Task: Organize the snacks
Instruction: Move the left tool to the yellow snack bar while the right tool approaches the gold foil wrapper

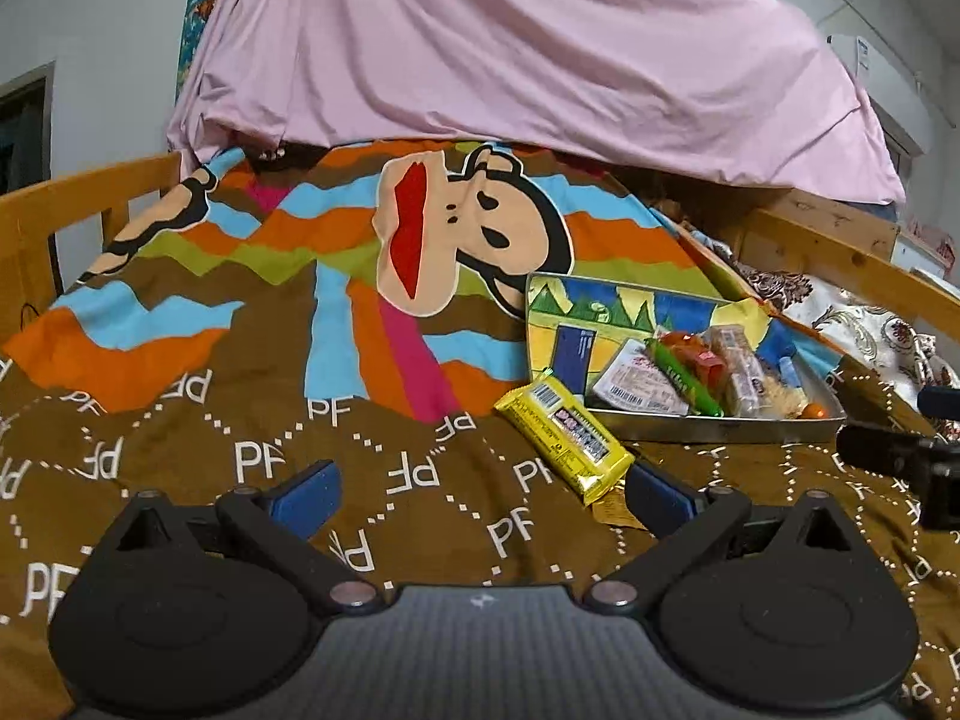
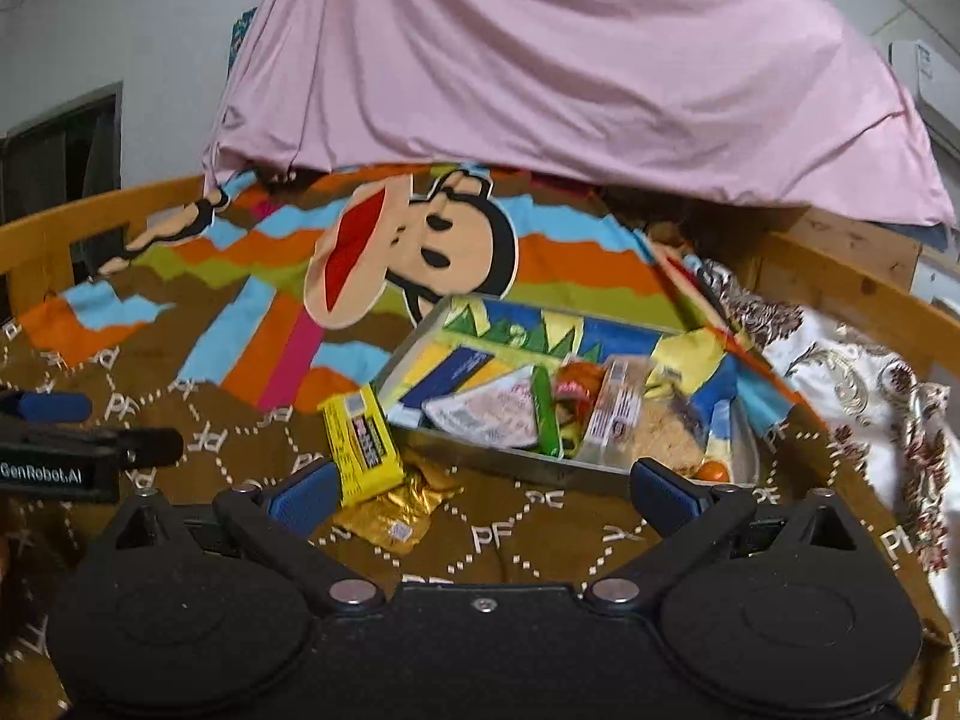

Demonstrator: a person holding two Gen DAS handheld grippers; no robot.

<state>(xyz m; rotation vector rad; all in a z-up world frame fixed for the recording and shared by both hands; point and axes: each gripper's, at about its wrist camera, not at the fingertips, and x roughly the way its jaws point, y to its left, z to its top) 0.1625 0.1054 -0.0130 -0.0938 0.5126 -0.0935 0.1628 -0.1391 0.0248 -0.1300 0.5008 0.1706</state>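
A: Bedspread (image 1: pixel 180 450) carried everything, brown with a white PF print, a cartoon monkey face toward its far edge. What was already sorted?

B: Most of it. The tray (image 2: pixel 480 456), a metal one with a painted floor, sat toward the bedspread's right side and already held a white triangular pack (image 2: pixel 486 414), a green stick pack (image 2: pixel 549 414), a clear-wrapped bar (image 2: pixel 618 408), a red packet (image 1: pixel 696 354) and a small orange piece (image 2: pixel 714 471) at its near right corner.

A: And what was left?

B: By my reading, two things. The yellow snack bar (image 1: pixel 561 438) lay outside, just off the tray's near left corner, one end overlapping a gold wrapper (image 2: pixel 399 510) flat on the cloth. Whether the gold one was full or only an empty wrapper, the right wrist view was too soft to tell.

A: Where were the claws?

B: The left gripper (image 1: pixel 480 498) was spread wide, holding nothing; the yellow bar lay ahead of it and to the right, its near end just beside the right fingertip. The right gripper (image 2: pixel 483 495) was spread too and empty; the bar's near end lay against its left fingertip, the gold wrapper just inside that finger, the tray's near edge straight ahead.
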